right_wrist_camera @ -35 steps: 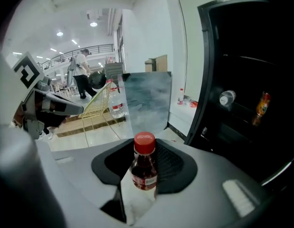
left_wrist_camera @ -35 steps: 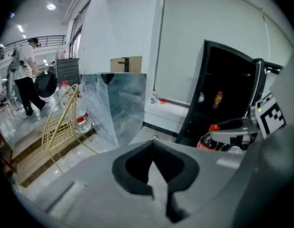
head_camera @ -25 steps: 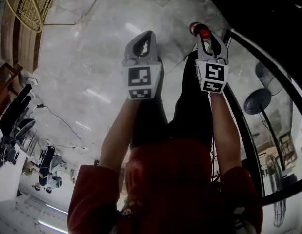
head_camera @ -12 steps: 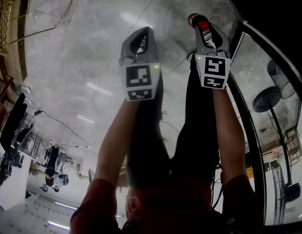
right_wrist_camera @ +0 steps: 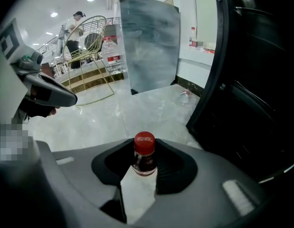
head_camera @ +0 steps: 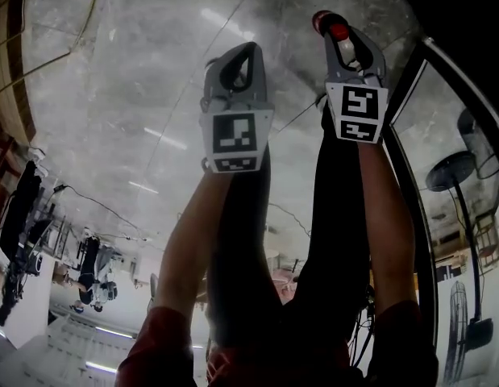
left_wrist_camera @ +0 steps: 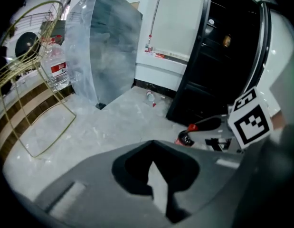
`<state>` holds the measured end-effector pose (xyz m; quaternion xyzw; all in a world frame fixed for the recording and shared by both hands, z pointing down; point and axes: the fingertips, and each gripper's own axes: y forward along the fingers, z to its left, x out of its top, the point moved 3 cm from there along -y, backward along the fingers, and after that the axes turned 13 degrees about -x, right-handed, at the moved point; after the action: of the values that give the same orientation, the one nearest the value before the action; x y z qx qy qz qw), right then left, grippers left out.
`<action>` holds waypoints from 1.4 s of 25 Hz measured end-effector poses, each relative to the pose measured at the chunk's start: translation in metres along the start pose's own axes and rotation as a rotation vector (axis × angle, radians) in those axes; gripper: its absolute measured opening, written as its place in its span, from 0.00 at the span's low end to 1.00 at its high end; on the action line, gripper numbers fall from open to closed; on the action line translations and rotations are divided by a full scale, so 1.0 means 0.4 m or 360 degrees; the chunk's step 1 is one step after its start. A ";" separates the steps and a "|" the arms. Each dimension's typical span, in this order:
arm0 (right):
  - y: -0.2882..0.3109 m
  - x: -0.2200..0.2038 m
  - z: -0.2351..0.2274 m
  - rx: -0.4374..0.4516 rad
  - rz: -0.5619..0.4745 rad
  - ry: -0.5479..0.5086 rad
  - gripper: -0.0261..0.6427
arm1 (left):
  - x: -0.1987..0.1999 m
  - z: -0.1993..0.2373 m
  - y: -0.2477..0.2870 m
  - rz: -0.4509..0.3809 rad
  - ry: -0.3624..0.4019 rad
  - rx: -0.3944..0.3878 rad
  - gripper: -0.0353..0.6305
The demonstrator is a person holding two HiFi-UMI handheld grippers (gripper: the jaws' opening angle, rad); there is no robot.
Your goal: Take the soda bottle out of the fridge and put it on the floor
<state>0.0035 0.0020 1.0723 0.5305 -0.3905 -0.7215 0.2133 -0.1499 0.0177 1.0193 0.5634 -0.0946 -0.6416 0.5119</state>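
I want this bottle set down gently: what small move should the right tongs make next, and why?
Probably lower the right tongs straight down until the soda bottle, gripped at its neck, stands on the floor below; whether its base touches yet is hidden.

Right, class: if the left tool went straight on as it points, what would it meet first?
Probably the bare marble floor: the left tool angles down at it, nothing in between. The small bottle lying further off seems beyond that line, though depth is unclear.

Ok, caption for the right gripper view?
Right gripper shut on the neck of a red-capped soda bottle, pale floor ahead, dark fridge at right.
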 end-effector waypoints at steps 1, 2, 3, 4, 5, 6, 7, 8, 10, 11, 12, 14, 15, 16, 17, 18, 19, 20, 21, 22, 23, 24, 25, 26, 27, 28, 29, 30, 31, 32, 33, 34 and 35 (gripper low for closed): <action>0.019 -0.012 0.000 0.0001 0.0007 -0.0006 0.24 | -0.008 0.003 0.015 -0.0008 0.0001 -0.0006 0.05; 0.036 -0.025 0.001 0.0003 0.0016 -0.0013 0.24 | -0.015 0.006 0.029 -0.0016 0.0002 -0.0013 0.05; 0.053 -0.036 0.002 0.0005 0.0025 -0.0022 0.24 | -0.021 0.009 0.041 -0.0022 0.0005 -0.0021 0.05; 0.068 -0.046 0.002 0.0007 0.0036 -0.0031 0.24 | -0.025 0.013 0.053 -0.0026 0.0008 -0.0027 0.05; 0.082 -0.055 0.002 0.0007 0.0045 -0.0038 0.24 | -0.028 0.018 0.063 -0.0028 0.0011 -0.0031 0.05; 0.094 -0.063 0.002 0.0008 0.0054 -0.0044 0.24 | -0.029 0.023 0.072 -0.0030 0.0014 -0.0031 0.05; 0.106 -0.072 0.002 0.0008 0.0063 -0.0049 0.24 | -0.030 0.027 0.079 -0.0033 0.0015 -0.0031 0.05; 0.116 -0.081 0.003 0.0011 0.0073 -0.0054 0.24 | -0.031 0.031 0.085 -0.0037 0.0017 -0.0030 0.05; 0.134 -0.105 0.008 0.0026 0.0102 -0.0064 0.24 | -0.035 0.035 0.095 -0.0043 0.0021 -0.0031 0.05; 0.142 -0.116 0.011 0.0037 0.0120 -0.0069 0.24 | -0.037 0.037 0.099 -0.0046 0.0024 -0.0033 0.05; 0.149 -0.127 0.016 0.0050 0.0136 -0.0077 0.24 | -0.038 0.039 0.102 -0.0048 0.0026 -0.0035 0.05; 0.160 -0.146 0.026 0.0070 0.0166 -0.0111 0.24 | -0.035 0.041 0.106 -0.0056 0.0032 -0.0040 0.05; 0.165 -0.156 0.029 0.0075 0.0181 -0.0129 0.24 | -0.033 0.041 0.108 -0.0061 0.0033 -0.0043 0.05; 0.169 -0.167 0.031 0.0077 0.0197 -0.0141 0.24 | -0.032 0.042 0.112 -0.0064 0.0032 -0.0046 0.05; 0.172 -0.176 0.032 0.0077 0.0206 -0.0147 0.24 | -0.032 0.042 0.116 -0.0065 0.0031 -0.0047 0.05; 0.172 -0.183 0.033 0.0078 0.0208 -0.0155 0.24 | -0.033 0.041 0.119 -0.0064 0.0031 -0.0047 0.05; 0.170 -0.188 0.036 0.0083 0.0208 -0.0168 0.24 | -0.035 0.040 0.121 -0.0061 0.0030 -0.0045 0.05; 0.168 -0.193 0.040 0.0093 0.0214 -0.0186 0.24 | -0.036 0.038 0.123 -0.0057 0.0030 -0.0043 0.05; 0.165 -0.198 0.045 0.0108 0.0226 -0.0204 0.24 | -0.037 0.035 0.123 -0.0052 0.0033 -0.0045 0.05; 0.163 -0.204 0.050 0.0120 0.0243 -0.0219 0.24 | -0.038 0.031 0.123 -0.0048 0.0038 -0.0050 0.05; 0.162 -0.209 0.054 0.0120 0.0258 -0.0230 0.24 | -0.038 0.026 0.122 -0.0044 0.0045 -0.0056 0.05; 0.163 -0.213 0.055 0.0110 0.0271 -0.0235 0.24 | -0.037 0.022 0.121 -0.0042 0.0051 -0.0064 0.05; 0.165 -0.214 0.055 0.0099 0.0280 -0.0235 0.24 | -0.036 0.018 0.119 -0.0042 0.0054 -0.0070 0.05; 0.166 -0.214 0.055 0.0090 0.0289 -0.0230 0.24 | -0.035 0.015 0.118 -0.0048 0.0054 -0.0074 0.05; 0.166 -0.213 0.055 0.0084 0.0297 -0.0221 0.25 | -0.032 0.013 0.117 -0.0056 0.0052 -0.0077 0.05; 0.166 -0.211 0.056 0.0083 0.0304 -0.0208 0.25 | -0.030 0.011 0.115 -0.0062 0.0052 -0.0079 0.05; 0.166 -0.212 0.056 0.0088 0.0316 -0.0185 0.25 | -0.030 0.010 0.113 -0.0058 0.0056 -0.0082 0.05; 0.165 -0.214 0.057 0.0098 0.0335 -0.0153 0.25 | -0.029 0.009 0.111 -0.0051 0.0061 -0.0084 0.05; 0.165 -0.217 0.058 0.0111 0.0359 -0.0118 0.26 | -0.028 0.009 0.110 -0.0049 0.0060 -0.0086 0.05; 0.165 -0.220 0.058 0.0120 0.0382 -0.0087 0.28 | -0.027 0.009 0.108 -0.0053 0.0055 -0.0088 0.05; 0.165 -0.223 0.058 0.0125 0.0400 -0.0066 0.29 | -0.026 0.008 0.107 -0.0055 0.0051 -0.0089 0.05; 0.163 -0.225 0.058 0.0128 0.0412 -0.0053 0.31 | -0.027 0.007 0.104 -0.0049 0.0052 -0.0090 0.05; 0.159 -0.226 0.060 0.0132 0.0421 -0.0047 0.32 | -0.028 0.005 0.101 -0.0040 0.0055 -0.0092 0.05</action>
<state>0.0057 0.0367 1.1799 0.4722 -0.4896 -0.6781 0.2786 -0.1310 0.0067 1.0551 0.5606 -0.0600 -0.6405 0.5214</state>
